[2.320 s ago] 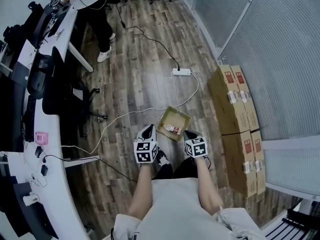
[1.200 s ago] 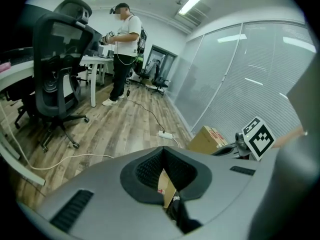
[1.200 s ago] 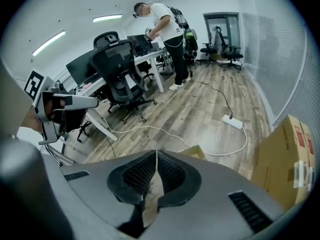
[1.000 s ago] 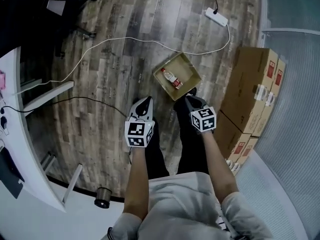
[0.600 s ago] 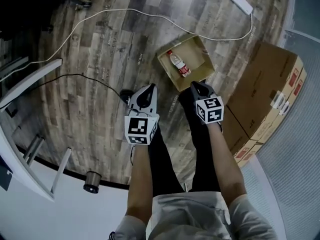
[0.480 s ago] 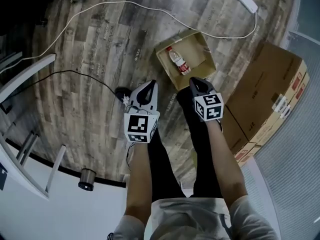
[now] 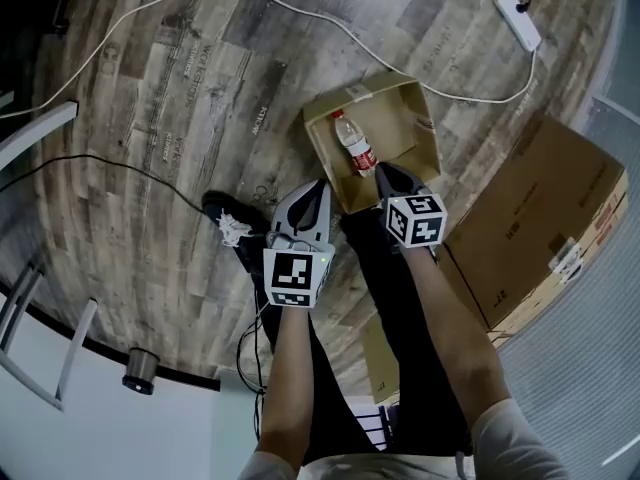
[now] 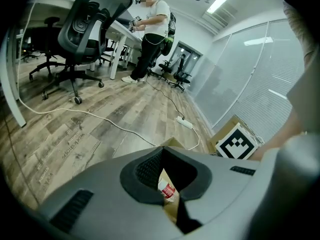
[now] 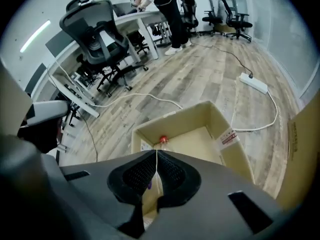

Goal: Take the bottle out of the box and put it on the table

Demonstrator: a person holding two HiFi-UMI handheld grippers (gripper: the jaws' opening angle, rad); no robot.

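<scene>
Both closed, empty — left claw (image 8: 161,149) and right claw (image 9: 156,152) mostly hide the bottle (image 9: 162,140).

A plank floor (image 7: 150,98) carries a white cable (image 7: 300,8) that runs to a power strip (image 7: 519,20); a black cable (image 7: 100,157) lies further left. Big cardboard cartons (image 7: 540,218) stand at the right. Farther off, an office chair (image 9: 96,24) sits by a white desk (image 9: 140,18), where a person (image 8: 151,34) stands.
</scene>
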